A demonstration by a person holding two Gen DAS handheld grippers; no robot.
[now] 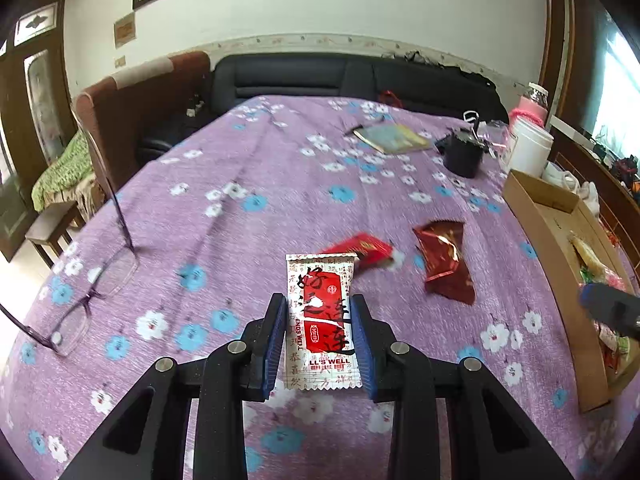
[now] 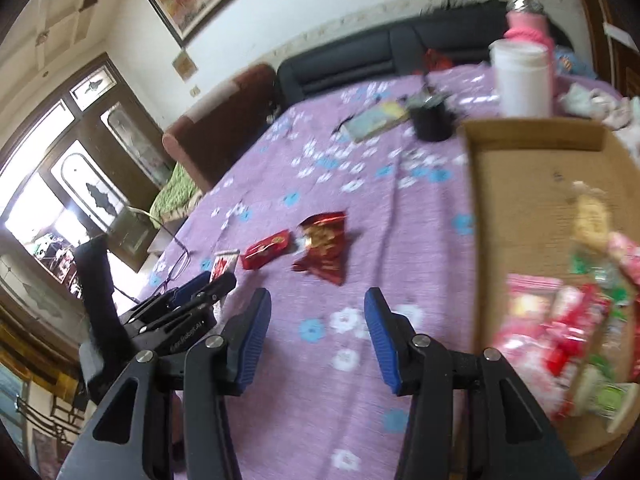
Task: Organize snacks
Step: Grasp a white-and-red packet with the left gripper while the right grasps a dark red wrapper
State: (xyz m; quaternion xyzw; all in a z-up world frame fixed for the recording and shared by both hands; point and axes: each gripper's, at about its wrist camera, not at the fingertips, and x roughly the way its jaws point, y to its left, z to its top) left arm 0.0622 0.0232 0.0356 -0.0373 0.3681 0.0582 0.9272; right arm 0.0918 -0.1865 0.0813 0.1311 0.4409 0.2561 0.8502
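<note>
My left gripper is shut on a white and red snack packet, its blue pads pressing both long edges, and the packet hangs just above the purple flowered cloth. Beyond it lie a small red packet and a dark red foil packet. My right gripper stands open over bare cloth with nothing between its fingers. From the right wrist view, the left gripper sits at the left with the white packet, past it the small red packet and the foil packet.
A cardboard box with several snacks stands on the right; its wall also shows beside the left gripper. Glasses lie at the left. A booklet, a black cup and a white jar stand at the far side.
</note>
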